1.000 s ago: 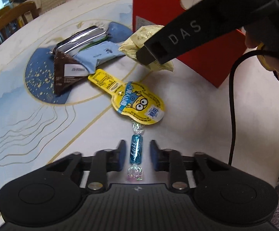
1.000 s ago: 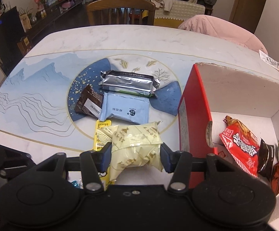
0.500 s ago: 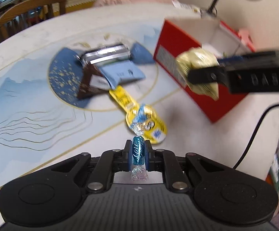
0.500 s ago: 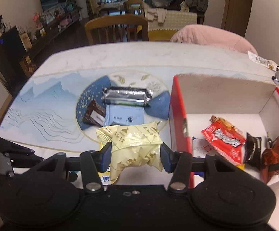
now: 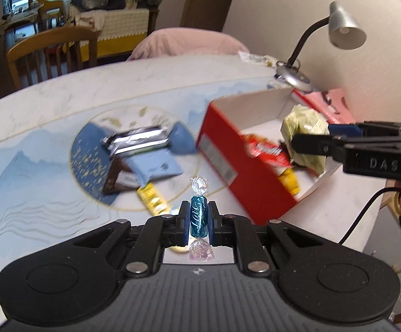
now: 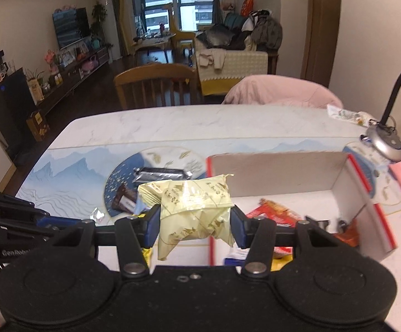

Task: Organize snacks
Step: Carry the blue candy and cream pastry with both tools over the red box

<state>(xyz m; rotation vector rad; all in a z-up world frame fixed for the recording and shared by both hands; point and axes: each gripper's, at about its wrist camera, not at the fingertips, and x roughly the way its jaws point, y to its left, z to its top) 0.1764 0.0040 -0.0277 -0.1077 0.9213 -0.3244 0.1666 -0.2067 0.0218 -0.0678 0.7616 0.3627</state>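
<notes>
My left claw (image 5: 197,219) clenches a blue foil-wrapped twist candy (image 5: 198,219); right claw (image 6: 195,222) grips a pale yellow crinkled snack packet (image 6: 192,207) — both raised for the open red cardboard box (image 5: 244,166).

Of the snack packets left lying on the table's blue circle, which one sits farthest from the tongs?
The silver foil packet. It lies at the far side of the group, beyond the light blue packet and the dark brown packet, which lie closer to the left tongs.
</notes>
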